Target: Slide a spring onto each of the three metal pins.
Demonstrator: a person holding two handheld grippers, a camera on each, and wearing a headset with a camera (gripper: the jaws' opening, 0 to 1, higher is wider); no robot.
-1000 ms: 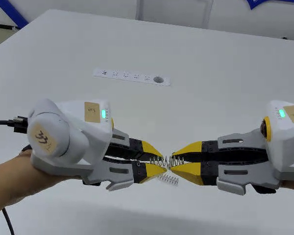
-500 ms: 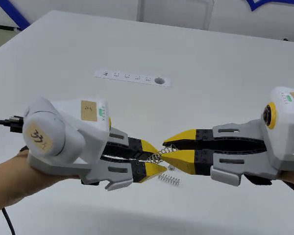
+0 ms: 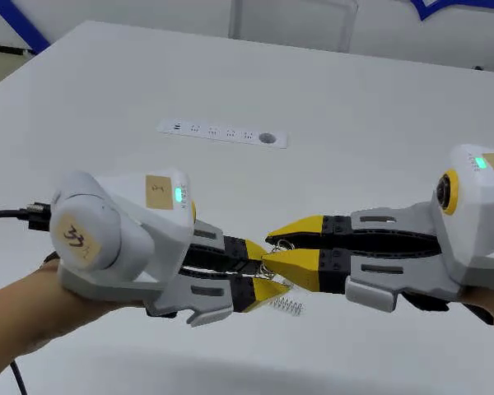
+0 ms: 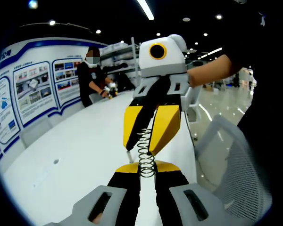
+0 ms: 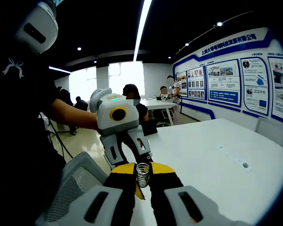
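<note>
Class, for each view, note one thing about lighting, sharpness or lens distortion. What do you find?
Head view: soft, even light, only faint shadows on the white table. Left gripper view: the fisheye bends the table edge; the spring is sharp. Right gripper view: the window is blown out, the left side dark.

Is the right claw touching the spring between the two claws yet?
Touching: the right gripper view shows the spring pinched between the right claw's yellow jaws.
</note>
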